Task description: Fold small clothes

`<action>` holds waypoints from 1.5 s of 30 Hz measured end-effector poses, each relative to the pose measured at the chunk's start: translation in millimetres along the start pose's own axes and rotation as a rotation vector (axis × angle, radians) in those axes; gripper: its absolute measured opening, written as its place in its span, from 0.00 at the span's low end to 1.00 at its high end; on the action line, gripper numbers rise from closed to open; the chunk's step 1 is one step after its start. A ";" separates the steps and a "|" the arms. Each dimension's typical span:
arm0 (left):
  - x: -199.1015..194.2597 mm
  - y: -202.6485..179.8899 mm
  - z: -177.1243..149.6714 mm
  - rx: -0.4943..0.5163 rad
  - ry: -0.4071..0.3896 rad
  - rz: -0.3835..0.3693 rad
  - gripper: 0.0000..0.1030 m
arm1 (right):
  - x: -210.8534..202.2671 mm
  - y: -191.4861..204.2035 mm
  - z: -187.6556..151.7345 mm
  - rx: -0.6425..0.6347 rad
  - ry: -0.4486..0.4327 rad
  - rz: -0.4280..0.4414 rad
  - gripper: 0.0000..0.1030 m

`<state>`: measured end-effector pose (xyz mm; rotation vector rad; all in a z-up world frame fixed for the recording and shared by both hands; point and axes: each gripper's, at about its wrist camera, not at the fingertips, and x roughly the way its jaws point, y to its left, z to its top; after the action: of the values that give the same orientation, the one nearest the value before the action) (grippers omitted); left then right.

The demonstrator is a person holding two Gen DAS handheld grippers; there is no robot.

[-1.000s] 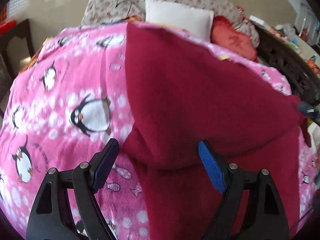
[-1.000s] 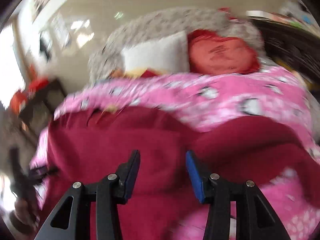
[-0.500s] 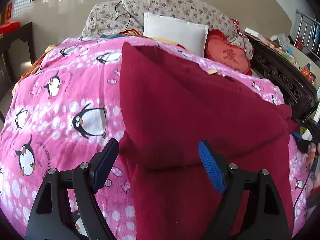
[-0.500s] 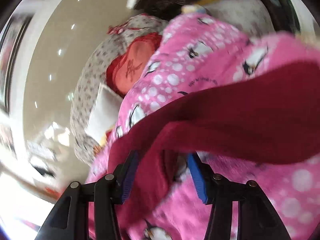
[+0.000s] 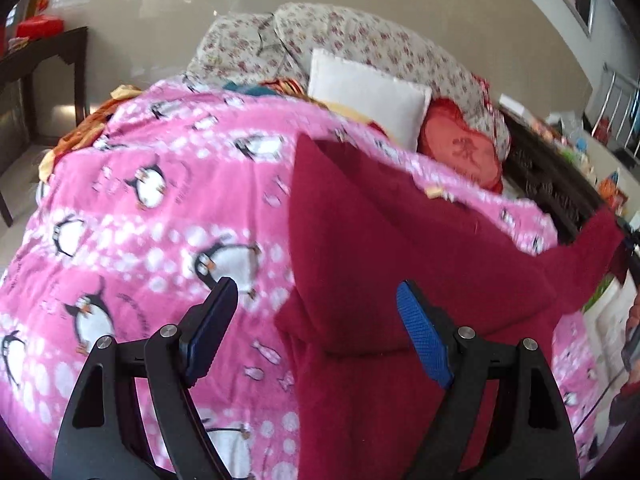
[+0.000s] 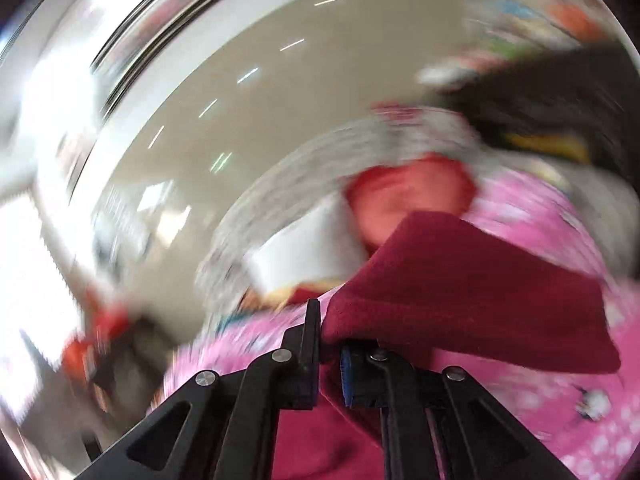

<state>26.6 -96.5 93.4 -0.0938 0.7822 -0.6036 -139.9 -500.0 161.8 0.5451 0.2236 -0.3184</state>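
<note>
A dark red garment [image 5: 400, 256] lies on the pink penguin blanket [image 5: 160, 208], with a folded edge between the fingers of my left gripper [image 5: 316, 330]. The left gripper is open and hovers just above the garment's near fold, holding nothing. My right gripper [image 6: 330, 354] is shut on a corner of the dark red garment [image 6: 460, 280] and lifts it off the blanket; that view is heavily blurred. In the left wrist view the lifted corner [image 5: 596, 236] rises at the far right.
A white pillow [image 5: 368, 96], a red cushion [image 5: 460, 152] and a floral quilt [image 5: 352, 40] lie at the head of the bed. A dark wooden table [image 5: 44, 60] stands at the left. A dark carved bed frame [image 5: 552, 188] runs along the right.
My right gripper has closed on the garment's corner and swung upward with it. The left gripper stayed open over the fold, with the view shifted slightly back.
</note>
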 end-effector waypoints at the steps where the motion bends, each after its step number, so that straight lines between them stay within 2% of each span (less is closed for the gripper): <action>1: -5.9 3.6 2.8 -0.013 -0.018 -0.001 0.80 | 14.8 43.7 -7.0 -0.109 0.040 0.055 0.08; 4: -14.1 14.6 6.1 -0.059 -0.045 -0.007 0.80 | 63.9 139.9 -54.9 -0.342 0.210 0.200 0.08; 6: -12.5 20.7 5.2 -0.080 -0.035 -0.010 0.80 | 107.4 183.2 -105.3 -0.460 0.352 0.186 0.09; 8: -9.1 25.6 3.9 -0.093 -0.019 -0.013 0.80 | 140.5 198.1 -141.9 -0.504 0.465 0.168 0.18; 10: -6.7 30.2 3.7 -0.101 -0.007 -0.015 0.80 | 150.1 192.6 -153.5 -0.469 0.499 0.176 0.32; 11: -6.6 32.1 3.4 -0.103 -0.006 -0.020 0.80 | 150.3 185.4 -153.9 -0.433 0.511 0.200 0.32; 14: -5.8 35.3 5.1 -0.103 -0.019 -0.035 0.80 | 139.1 164.1 -150.5 -0.382 0.519 0.204 0.34; 17: -2.2 33.4 7.5 -0.110 -0.012 -0.045 0.80 | 133.5 159.0 -149.7 -0.423 0.492 0.184 0.35; 22: -3.9 31.3 9.7 -0.089 -0.023 -0.008 0.80 | 133.4 199.3 -172.9 -0.532 0.489 0.305 0.35; 24: -5.4 36.4 10.7 -0.093 -0.038 0.031 0.80 | 142.8 224.7 -187.8 -0.610 0.472 0.286 0.35; 26: -6.4 42.5 11.1 -0.097 -0.051 0.057 0.80 | 162.8 242.5 -199.0 -0.629 0.482 0.283 0.35; 29: -6.0 51.6 10.2 -0.098 -0.057 0.081 0.80 | 198.0 251.1 -208.0 -0.615 0.502 0.259 0.34; 31: -5.3 56.6 9.3 -0.107 -0.049 0.075 0.80 | 212.5 245.0 -206.4 -0.567 0.522 0.230 0.13; 34: -9.3 66.5 8.7 -0.133 -0.055 0.055 0.80 | 195.5 230.4 -187.9 -0.426 0.478 0.311 0.12; 38: -17.4 78.3 12.5 -0.180 -0.084 0.041 0.80 | 166.1 238.2 -186.2 -0.431 0.451 0.373 0.12; 40: -21.9 82.0 13.0 -0.204 -0.096 0.029 0.80 | 162.6 241.1 -187.3 -0.443 0.439 0.365 0.12; 42: -21.6 81.8 13.3 -0.206 -0.088 0.029 0.80 | 171.2 237.9 -186.7 -0.433 0.463 0.336 0.12; 45: -19.4 78.6 12.0 -0.193 -0.076 0.028 0.80 | 176.9 233.8 -186.7 -0.415 0.477 0.323 0.07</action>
<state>61.5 -22.5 90.9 -0.2810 0.7659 -0.4943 83.7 -252.1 65.1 0.2299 0.6384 0.1788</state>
